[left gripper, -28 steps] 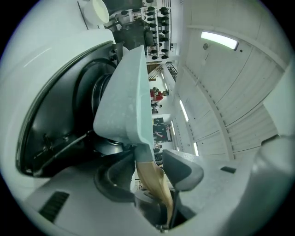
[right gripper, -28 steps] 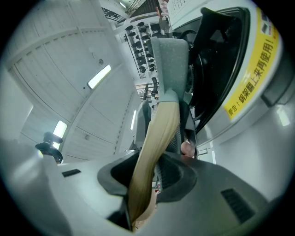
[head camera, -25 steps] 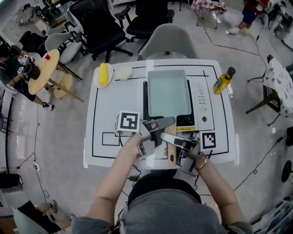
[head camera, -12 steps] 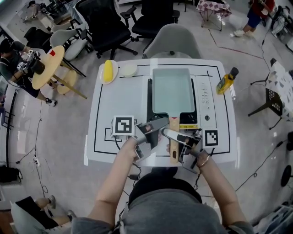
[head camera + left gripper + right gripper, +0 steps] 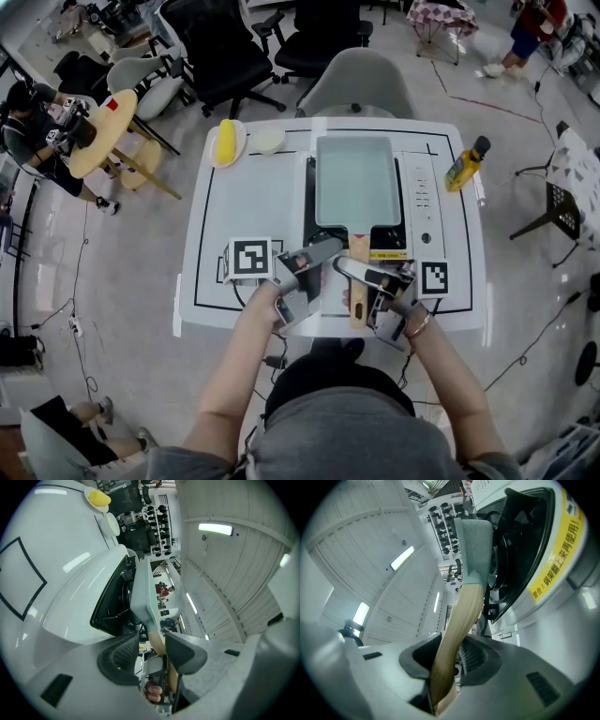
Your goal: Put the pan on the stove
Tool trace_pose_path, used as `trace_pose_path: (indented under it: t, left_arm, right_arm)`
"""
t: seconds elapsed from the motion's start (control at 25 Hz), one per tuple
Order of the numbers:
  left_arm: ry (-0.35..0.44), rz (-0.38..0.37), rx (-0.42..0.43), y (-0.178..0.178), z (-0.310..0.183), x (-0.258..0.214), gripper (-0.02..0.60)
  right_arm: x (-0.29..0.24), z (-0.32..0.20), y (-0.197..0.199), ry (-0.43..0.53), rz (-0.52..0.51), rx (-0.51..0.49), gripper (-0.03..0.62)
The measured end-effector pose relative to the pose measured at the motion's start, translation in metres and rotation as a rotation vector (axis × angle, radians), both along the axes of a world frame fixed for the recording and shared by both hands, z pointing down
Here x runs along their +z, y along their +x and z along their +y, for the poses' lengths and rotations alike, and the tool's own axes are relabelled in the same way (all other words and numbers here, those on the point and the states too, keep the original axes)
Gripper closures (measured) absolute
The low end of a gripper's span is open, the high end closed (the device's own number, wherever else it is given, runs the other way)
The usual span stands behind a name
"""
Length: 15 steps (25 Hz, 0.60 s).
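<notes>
**Item 1, pan** [image 5: 356, 180]. Pale rectangular pan lying squarely over the black cooking surface, its long side running away from the person. Whether its base sits flat on the surface or a little above it cannot be told.

**Item 2, wooden handle** [image 5: 357, 281]. Projects from the pan's near end, past the front edge of the stove and toward the person.

**Item 3, right gripper** [image 5: 457, 656]. Clenched on the wooden handle, with both pads pressing its sides.

**Item 4, left gripper** [image 5: 152, 651]. Jaws apart around the same handle. The handle lies against one pad and a gap shows at the other, so there is no grip.

**Item 5, stove** [image 5: 420, 202]. Single burner with a control strip on the right and a yellow warning label at the front. It stands on the right half of the table.

**Item 6, table** [image 5: 253, 202]. White top marked with black lines.

**Item 7, far-left corner of the table.** A plate holding a yellow object [image 5: 226, 142], with a small pale dish [image 5: 267, 141] just beside it.

**Item 8, yellow bottle** [image 5: 462, 166]. Stands at the right edge of the table.

**Status.** The pan appears placed, or all but placed. Judged remaining: settle it flat if it is not already, open the right gripper, and draw both grippers clear of the handle.
</notes>
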<state>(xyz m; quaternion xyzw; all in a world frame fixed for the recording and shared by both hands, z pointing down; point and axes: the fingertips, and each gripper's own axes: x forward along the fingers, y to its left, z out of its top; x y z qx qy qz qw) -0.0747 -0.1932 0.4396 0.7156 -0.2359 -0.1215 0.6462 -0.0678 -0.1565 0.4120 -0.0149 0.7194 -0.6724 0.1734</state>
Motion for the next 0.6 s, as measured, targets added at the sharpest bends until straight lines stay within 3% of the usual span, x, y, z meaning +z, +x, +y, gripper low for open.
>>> trace_pose_path:
  t: [0.36, 0.6]
  left_arm:
    - [0.008, -0.005, -0.014, -0.002, 0.0, -0.002, 0.408]
    - [0.027, -0.039, -0.022, -0.003, 0.001, -0.001, 0.408]
  right_arm:
    - [0.004, -0.001, 0.007, 0.004, 0.01, 0.024, 0.429]
    - [0.009, 0.001, 0.023, 0.01, 0.048, 0.052, 0.428]
